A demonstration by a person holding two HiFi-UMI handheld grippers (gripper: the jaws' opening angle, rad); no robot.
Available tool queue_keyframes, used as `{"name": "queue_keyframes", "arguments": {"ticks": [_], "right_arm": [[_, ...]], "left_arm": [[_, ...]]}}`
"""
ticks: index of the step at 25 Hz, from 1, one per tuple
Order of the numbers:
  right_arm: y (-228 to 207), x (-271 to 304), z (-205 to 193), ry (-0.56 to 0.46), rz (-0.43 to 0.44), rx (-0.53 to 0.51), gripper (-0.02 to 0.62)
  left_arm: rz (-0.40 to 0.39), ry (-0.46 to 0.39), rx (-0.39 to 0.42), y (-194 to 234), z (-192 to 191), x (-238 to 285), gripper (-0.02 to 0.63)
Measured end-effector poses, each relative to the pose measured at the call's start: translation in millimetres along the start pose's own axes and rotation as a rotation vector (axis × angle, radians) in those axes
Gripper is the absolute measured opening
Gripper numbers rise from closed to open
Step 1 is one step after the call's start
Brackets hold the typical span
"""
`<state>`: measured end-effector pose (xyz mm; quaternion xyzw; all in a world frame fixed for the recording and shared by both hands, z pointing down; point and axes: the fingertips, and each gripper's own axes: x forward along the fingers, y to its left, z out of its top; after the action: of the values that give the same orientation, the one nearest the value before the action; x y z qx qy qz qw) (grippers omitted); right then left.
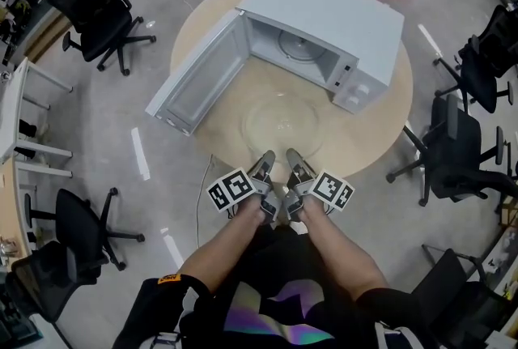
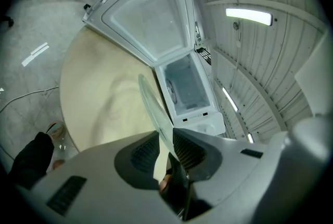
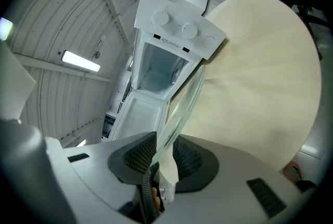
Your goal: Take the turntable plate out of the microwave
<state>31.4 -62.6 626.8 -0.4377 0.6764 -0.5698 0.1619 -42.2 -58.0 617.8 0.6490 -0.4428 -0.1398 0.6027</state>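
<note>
The glass plate (image 1: 283, 122) is already out of the microwave (image 1: 340, 19). It is seen in front of the open cavity, over the round wooden counter (image 1: 380, 117), between the oven and the person. Its near rim is grasped at two places. The left hand-held gripper (image 2: 164, 146) is clenched on the rim, with the glass pinched edge-on between its ribbed pads. The right hand-held gripper (image 3: 160, 151) is clamped on the same rim just beside it, in the same manner. Both are held close together at the counter's near edge, so the plate is carried from one side only and reaches out towards the oven. The door (image 1: 197, 78) is swung fully open to the left, and no plate is seen in the cavity.

The removal itself is judged to be done, and the step in hand is taken to be the setting down of the plate on the counter. Whether the underside is touching the wood yet cannot be told from any view. For the next move, the plate should be brought down level, so that the far rim is not knocked against the wood first. Both grips should be loosened only once the glass is fully borne by the counter. Since the glass is smooth and held at one edge, a slip or a tilt is the risk to be watched.
</note>
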Motion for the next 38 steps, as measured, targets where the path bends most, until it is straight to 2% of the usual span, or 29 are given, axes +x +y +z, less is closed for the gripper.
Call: {"name": "queue_keyframes", "arguments": {"ticks": [17,27,38], "right_arm": [[-21,1,-8,0.030,-0.036,0.030,0.095],[-38,2,-16,0.088,-0.065,0.066,0.095],[-53,5,-26,0.176,-0.086,0.125,0.095]], "left_arm": [[0.048,0.017,-0.039,18,-8,5,0.117],[0.099,0.023,-0.078,32,-15,9,0.106],[0.143,0.015,-0.160,48,-17,16,0.084]]}}
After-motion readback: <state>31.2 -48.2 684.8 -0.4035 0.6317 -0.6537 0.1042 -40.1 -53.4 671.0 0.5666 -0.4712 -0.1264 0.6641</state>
